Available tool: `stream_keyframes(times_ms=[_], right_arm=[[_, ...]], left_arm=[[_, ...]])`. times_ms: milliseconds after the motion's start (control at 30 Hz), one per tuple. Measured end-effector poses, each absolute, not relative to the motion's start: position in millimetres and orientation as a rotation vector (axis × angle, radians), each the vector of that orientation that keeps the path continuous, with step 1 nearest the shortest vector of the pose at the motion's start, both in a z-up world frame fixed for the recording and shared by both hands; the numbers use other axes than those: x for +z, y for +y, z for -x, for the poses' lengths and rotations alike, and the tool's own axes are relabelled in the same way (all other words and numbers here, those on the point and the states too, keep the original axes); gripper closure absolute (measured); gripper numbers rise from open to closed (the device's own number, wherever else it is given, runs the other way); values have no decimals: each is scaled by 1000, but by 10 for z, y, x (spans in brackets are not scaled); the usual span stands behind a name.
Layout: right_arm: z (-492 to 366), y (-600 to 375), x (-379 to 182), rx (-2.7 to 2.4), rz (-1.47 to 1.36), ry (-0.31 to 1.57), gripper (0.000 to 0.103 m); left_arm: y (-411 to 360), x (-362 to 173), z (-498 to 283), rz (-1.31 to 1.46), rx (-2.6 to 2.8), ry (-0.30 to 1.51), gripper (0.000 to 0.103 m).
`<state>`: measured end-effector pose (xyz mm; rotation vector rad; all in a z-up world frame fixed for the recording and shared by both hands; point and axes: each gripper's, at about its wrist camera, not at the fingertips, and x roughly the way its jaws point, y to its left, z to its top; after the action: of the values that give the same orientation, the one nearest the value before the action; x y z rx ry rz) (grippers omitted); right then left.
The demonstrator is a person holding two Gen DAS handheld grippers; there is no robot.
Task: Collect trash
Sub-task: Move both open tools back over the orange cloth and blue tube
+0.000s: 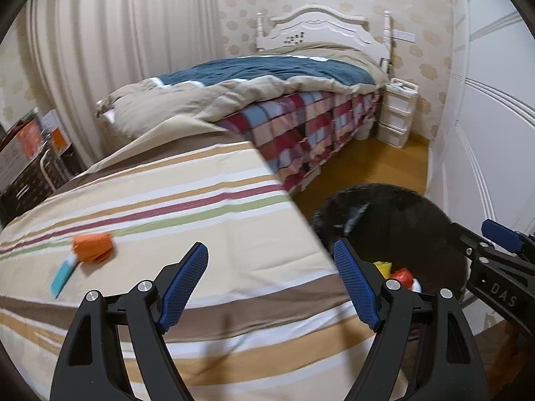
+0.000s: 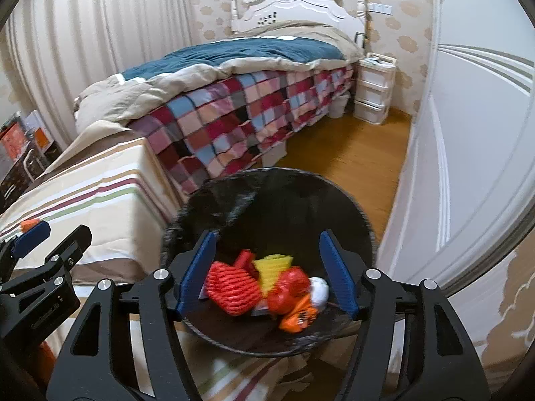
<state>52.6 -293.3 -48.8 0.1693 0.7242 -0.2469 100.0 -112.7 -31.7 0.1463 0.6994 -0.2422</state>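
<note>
A black trash bin (image 2: 334, 200) with a black liner stands on the floor beside the striped bed (image 1: 200, 200). Inside it lie a red ribbed wrapper (image 2: 230, 287), a yellow piece (image 2: 272, 265), a red crumpled wrapper (image 2: 287, 289), an orange packet (image 2: 299, 317) and a white ball (image 2: 319, 289). My right gripper (image 2: 269, 274) hovers open above the bin with nothing between its pads. My left gripper (image 1: 271, 284) is open over the bed's corner, empty. An orange wrapper (image 1: 93, 246) and a teal strip (image 1: 63, 275) lie on the bedspread, left of the left gripper.
A second bed with a patchwork quilt (image 2: 234, 117) and white headboard (image 1: 317, 26) stands behind. A white drawer unit (image 2: 374, 90) sits by the wall. White wardrobe doors (image 2: 468, 133) run along the right. Wooden floor (image 2: 351, 153) lies between.
</note>
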Motion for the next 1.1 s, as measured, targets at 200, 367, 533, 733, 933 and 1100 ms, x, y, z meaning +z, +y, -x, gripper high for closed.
stream_keyframes(times_ms=[200, 367, 533, 733, 933, 1100], right_arm=[[-574, -2566, -479, -163, -141, 733, 35], [-641, -2197, -515, -73, -123, 757, 35], [-693, -1807, -546, 6, -88, 778, 35], [-805, -1249, -626, 113, -26, 820, 35], [-969, -718, -746, 194, 22, 874, 35], [-1067, -300, -764, 234, 84, 885, 32]], left_arm=[[-687, -342, -952, -130, -159, 710, 25], [-309, -391, -912, -134, -82, 720, 25], [143, -428, -895, -108, -11, 749, 25], [667, -474, -867, -74, 66, 788, 25], [1085, -506, -891, -36, 123, 818, 25], [1415, -517, -903, -4, 171, 830, 25]])
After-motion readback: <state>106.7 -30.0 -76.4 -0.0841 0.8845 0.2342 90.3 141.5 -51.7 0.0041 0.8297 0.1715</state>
